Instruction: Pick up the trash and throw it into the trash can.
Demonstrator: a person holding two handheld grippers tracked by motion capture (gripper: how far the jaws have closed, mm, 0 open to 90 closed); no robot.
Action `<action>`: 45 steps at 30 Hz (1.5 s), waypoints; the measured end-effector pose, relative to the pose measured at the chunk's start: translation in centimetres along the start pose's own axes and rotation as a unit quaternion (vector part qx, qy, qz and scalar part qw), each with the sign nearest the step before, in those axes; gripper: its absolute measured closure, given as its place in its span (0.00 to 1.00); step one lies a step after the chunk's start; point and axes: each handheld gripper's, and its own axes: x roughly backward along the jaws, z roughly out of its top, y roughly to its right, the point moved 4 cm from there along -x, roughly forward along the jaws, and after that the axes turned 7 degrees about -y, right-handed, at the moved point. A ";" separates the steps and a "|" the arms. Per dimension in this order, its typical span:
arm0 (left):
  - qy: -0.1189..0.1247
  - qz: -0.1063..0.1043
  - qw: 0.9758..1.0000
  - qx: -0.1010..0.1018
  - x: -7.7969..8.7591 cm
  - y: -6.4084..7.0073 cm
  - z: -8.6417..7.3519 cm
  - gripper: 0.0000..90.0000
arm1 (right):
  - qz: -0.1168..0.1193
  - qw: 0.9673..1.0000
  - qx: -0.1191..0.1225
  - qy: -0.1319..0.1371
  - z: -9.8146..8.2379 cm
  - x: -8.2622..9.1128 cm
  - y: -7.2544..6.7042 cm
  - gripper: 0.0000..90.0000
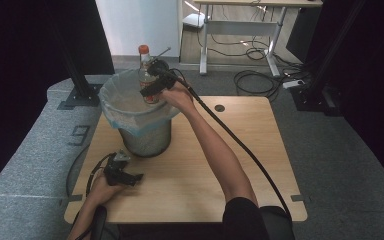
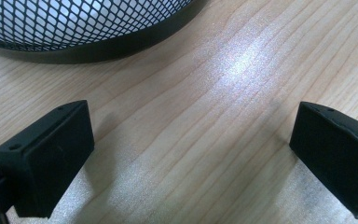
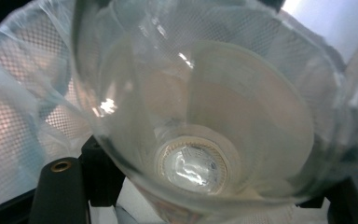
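- Clear glass bottle with an orange cap point(image 1: 145, 75) hangs over the lined black mesh bin point(image 1: 145, 137), clenched in the right hand-held gripper point(image 1: 152, 87).
- Centre it above the bin, lower, then release gently.
- Left hand-held gripper point(image 1: 125, 175) rests beside the bin, jaws spread, grasping nothing.

- We see a pale wooden table point(image 1: 260, 150) with fine wavy grain running across its top.
- The bin point(image 1: 145, 140) has a black diamond-mesh wall and a solid black base band; its liner point(image 1: 115, 107) is a pale, bluish, see-through film.
- The bottle point(image 1: 147, 75) is clear glass with an orange-red cap and a label of white and red.
- Both the left gripper point(image 1: 125, 175) and the right gripper point(image 1: 152, 87) are matt black.
- The floor point(image 1: 350, 165) is speckled grey carpet, with black curtains at either side.
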 end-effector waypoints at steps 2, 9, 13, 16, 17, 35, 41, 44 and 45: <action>0.000 0.000 1.000 0.000 0.0 0.0 0.0 0.00 | -0.002 1.000 0.002 -0.005 -0.1 -0.4 -0.1 0.30; 0.000 0.000 1.000 0.000 0.0 0.0 0.0 0.00 | -0.019 0.999 0.025 -0.022 -0.5 -1.3 -0.4 0.30; 0.000 -0.001 1.000 0.000 0.0 0.0 0.0 0.00 | 0.014 0.999 0.025 -0.017 -0.5 -1.7 -0.7 0.24; 0.000 -0.002 1.000 -0.001 0.0 0.0 0.0 0.00 | 0.004 1.000 0.023 0.004 -0.2 -1.2 -0.4 0.11; 0.000 -0.002 1.000 -0.003 0.0 0.1 0.0 0.00 | 0.000 1.000 0.026 0.005 -0.2 -1.1 -0.3 0.09; 0.000 -0.001 1.000 -0.001 -0.1 0.1 0.1 0.00 | 0.010 0.999 0.034 0.003 -1.2 2.1 0.4 0.00; 0.000 0.000 1.000 -0.001 -0.1 0.1 0.1 0.00 | -0.007 0.999 0.046 0.008 -1.5 3.7 0.4 0.00; 0.000 0.000 1.000 -0.001 -0.1 0.1 0.1 0.00 | -0.012 0.999 0.045 0.006 -1.9 4.4 0.7 0.00; 0.000 -0.001 1.000 -0.001 -0.1 0.1 0.1 0.00 | -0.012 0.999 0.043 0.005 -2.1 4.6 0.9 0.00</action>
